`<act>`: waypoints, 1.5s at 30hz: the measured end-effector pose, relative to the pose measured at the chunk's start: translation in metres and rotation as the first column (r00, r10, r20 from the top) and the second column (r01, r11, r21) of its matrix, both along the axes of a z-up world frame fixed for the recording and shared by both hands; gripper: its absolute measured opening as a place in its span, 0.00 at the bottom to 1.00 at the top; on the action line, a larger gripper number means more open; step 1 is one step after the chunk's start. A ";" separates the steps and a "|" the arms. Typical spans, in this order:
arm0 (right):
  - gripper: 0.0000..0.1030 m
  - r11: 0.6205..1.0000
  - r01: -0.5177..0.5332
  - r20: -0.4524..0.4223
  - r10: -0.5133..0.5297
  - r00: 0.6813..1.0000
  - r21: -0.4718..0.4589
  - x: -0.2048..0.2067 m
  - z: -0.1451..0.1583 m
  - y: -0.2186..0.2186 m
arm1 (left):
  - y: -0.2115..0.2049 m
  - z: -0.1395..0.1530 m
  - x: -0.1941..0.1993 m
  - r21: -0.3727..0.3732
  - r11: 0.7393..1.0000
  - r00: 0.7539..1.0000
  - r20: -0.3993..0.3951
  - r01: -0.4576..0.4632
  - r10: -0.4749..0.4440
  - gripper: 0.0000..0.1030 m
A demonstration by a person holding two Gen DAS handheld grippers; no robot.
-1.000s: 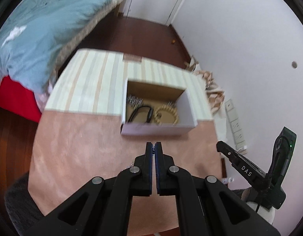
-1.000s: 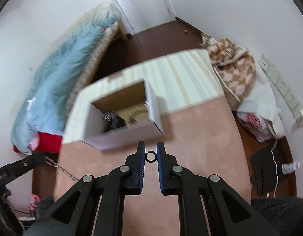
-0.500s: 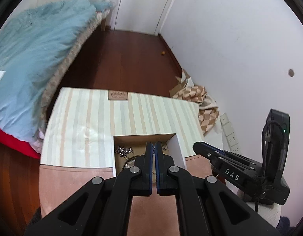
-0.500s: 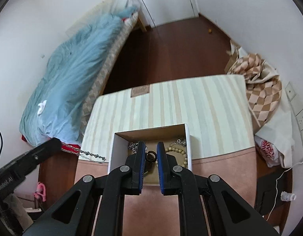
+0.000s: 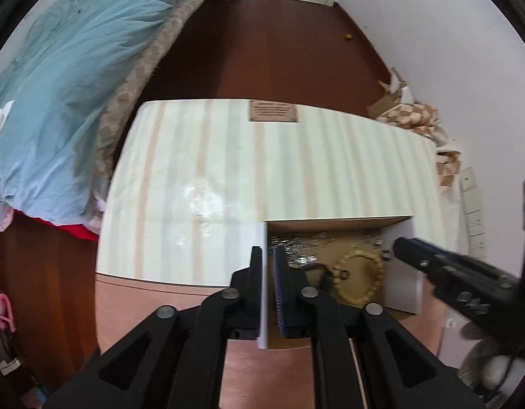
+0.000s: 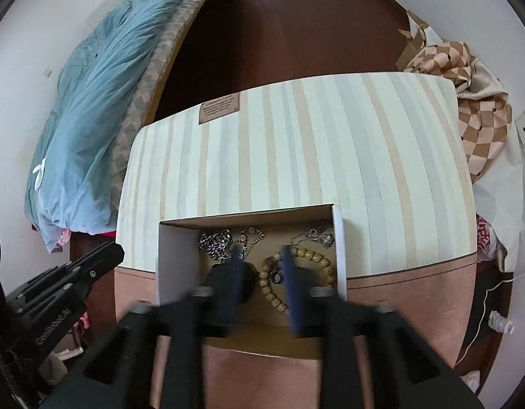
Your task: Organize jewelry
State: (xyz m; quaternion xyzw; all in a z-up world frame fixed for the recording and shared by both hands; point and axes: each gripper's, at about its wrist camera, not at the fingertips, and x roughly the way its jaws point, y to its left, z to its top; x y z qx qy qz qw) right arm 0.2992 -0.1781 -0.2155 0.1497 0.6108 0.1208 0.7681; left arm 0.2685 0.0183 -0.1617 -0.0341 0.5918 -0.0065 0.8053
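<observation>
An open white cardboard box (image 6: 177, 262) stands on the striped table. It holds silver chains (image 6: 221, 243), a wooden bead bracelet (image 6: 317, 259), a black bracelet and a small black ring (image 6: 278, 276). My right gripper (image 6: 260, 255) is open over the box, and the ring lies free inside the bead bracelet. My left gripper (image 5: 268, 255) stands slightly open and empty astride the box's left wall (image 5: 262, 306). The bead bracelet (image 5: 359, 279) and chains (image 5: 296, 248) also show in the left wrist view.
The table top (image 6: 313, 143) is striped cream with a pink near band and a brown label (image 6: 220, 107). A bed with a blue duvet (image 6: 102, 102) lies left. Checkered cloth and bags (image 6: 480, 122) lie on the floor at right.
Both grippers moved forward over the box. The right gripper opened and the black ring dropped into the box. The left gripper opened slightly, and the silver chain it held is gone from it.
</observation>
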 end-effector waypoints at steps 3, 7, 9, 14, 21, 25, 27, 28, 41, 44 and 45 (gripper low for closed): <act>0.56 1.000 0.014 0.005 -0.014 1.000 0.002 0.000 0.000 -0.007 | 0.007 -0.002 -0.005 0.012 1.000 0.999 0.025 -0.021 0.021 0.75; 0.56 0.999 0.028 0.031 -0.027 0.999 -0.029 -0.007 0.008 -0.012 | 0.012 -0.002 -0.014 0.022 0.999 0.998 0.056 -0.039 0.038 0.76; 0.56 0.998 0.025 0.046 -0.022 0.999 -0.064 -0.013 0.012 -0.012 | 0.014 -0.002 -0.021 0.027 0.999 0.997 0.063 -0.042 0.040 0.78; 0.85 0.980 0.036 0.105 -0.016 0.994 -0.194 -0.037 0.025 -0.012 | 0.012 0.000 -0.035 0.073 0.996 0.995 0.084 -0.053 0.047 0.93; 0.98 0.931 0.051 0.134 -0.002 0.991 -0.363 -0.074 0.027 -0.011 | 0.006 0.000 -0.061 0.112 0.992 0.994 0.102 -0.060 0.048 0.98; 0.99 0.914 0.066 0.152 -0.004 0.988 -0.400 -0.090 0.032 -0.013 | 0.003 0.003 -0.073 0.107 0.992 0.993 0.105 -0.064 0.052 0.98; 0.99 0.912 0.076 0.164 -0.009 0.986 -0.403 -0.097 0.038 -0.015 | 0.000 0.007 -0.081 0.098 0.993 0.993 0.110 -0.063 0.052 0.98; 0.99 0.911 0.081 0.174 -0.011 0.985 -0.405 -0.100 0.041 -0.014 | 0.000 0.010 -0.084 0.094 0.994 0.992 0.113 -0.061 0.051 0.98; 0.99 0.908 0.152 0.350 -0.007 0.937 -0.390 -0.176 0.134 -0.014 | -0.011 0.089 -0.159 0.053 0.997 0.968 0.247 -0.051 0.036 0.98; 0.99 0.912 0.167 0.388 -0.009 0.922 -0.375 -0.194 0.156 -0.013 | -0.007 0.111 -0.178 0.054 0.996 0.959 0.280 -0.066 0.048 0.98; 0.99 0.913 0.172 0.403 -0.010 0.915 -0.369 -0.201 0.165 -0.014 | -0.007 0.116 -0.182 0.056 0.996 0.956 0.288 -0.071 0.051 0.98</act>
